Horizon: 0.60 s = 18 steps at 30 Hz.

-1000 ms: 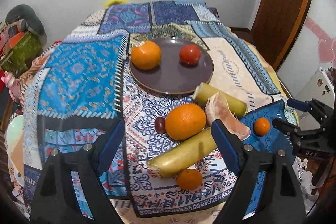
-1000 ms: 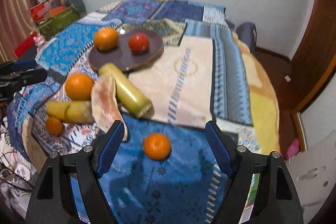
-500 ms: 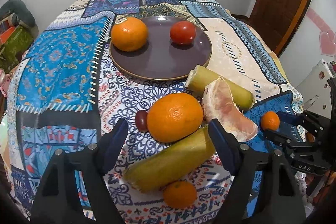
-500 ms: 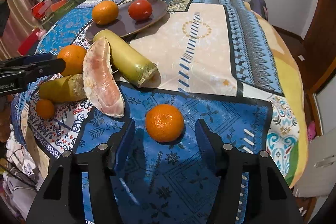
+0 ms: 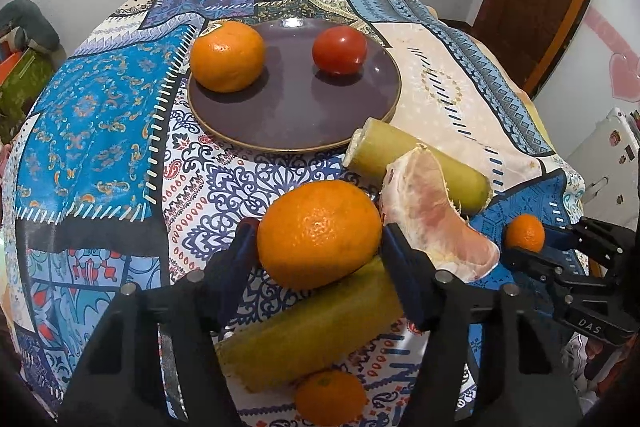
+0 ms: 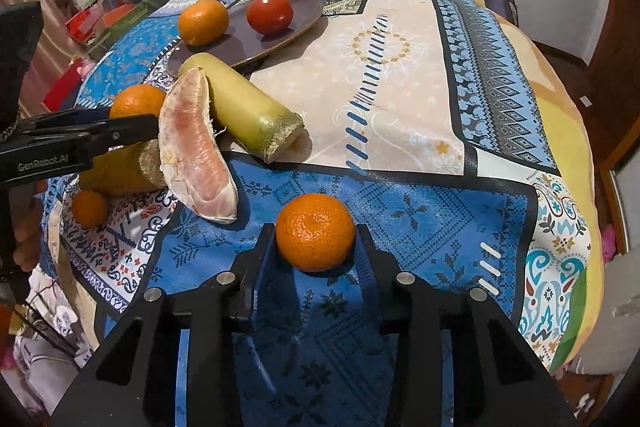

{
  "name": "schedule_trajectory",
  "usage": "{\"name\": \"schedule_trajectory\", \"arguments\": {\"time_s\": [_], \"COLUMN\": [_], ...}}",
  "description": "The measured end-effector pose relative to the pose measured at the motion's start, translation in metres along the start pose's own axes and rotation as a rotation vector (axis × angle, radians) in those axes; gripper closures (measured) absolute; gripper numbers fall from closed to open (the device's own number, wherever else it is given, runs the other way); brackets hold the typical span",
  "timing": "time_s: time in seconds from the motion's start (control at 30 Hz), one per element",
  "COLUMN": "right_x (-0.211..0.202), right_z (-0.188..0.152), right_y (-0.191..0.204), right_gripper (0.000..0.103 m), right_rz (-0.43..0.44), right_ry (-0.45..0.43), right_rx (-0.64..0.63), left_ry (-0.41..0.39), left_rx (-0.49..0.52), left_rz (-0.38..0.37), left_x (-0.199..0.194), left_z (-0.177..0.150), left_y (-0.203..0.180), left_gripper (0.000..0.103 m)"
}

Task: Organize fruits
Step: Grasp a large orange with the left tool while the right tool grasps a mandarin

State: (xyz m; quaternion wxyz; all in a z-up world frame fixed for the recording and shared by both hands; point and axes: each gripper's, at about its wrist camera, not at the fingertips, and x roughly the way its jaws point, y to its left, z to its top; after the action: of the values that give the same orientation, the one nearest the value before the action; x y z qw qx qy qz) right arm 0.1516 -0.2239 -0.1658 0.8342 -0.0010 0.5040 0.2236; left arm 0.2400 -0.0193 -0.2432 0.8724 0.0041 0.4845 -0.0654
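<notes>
Patchwork cloth covers the table; tools close on orange and tangerine.

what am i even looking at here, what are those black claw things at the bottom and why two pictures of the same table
The black claws are two hand-held grippers; a person holds one in each hand. Each carries a wide-angle camera looking along its fingers, so you get two views of one table.

In the left view, the left gripper has just been closing around a big orange, and its blue pads look to be touching the orange's sides. In the right view, the right gripper has just been closing on a small mandarin.

The table wears a patterned cloth. On it is a dark plate holding another orange and a tomato. Nearby lie two yellow-green stalk pieces, a peeled pomelo wedge and one more small mandarin.
</notes>
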Motion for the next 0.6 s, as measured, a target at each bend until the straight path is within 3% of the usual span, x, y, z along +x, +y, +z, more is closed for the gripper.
{"name": "schedule_trajectory", "arguments": {"time_s": [0.27, 0.6], "right_x": [-0.012, -0.023], "right_z": [0.008, 0.034], "right_y": [0.002, 0.01], "right_gripper": [0.068, 0.068], "right_rz": [-0.003, -0.012], "right_ry": [-0.039, -0.094], "right_rx": [-0.009, -0.044], "left_ry": [-0.017, -0.099], "left_rx": [0.002, -0.011], "left_rz": [0.004, 0.008], "left_x": [-0.01, -0.045], "left_z": [-0.001, 0.006], "left_y": [0.001, 0.009], "left_gripper": [0.041, 0.041]}}
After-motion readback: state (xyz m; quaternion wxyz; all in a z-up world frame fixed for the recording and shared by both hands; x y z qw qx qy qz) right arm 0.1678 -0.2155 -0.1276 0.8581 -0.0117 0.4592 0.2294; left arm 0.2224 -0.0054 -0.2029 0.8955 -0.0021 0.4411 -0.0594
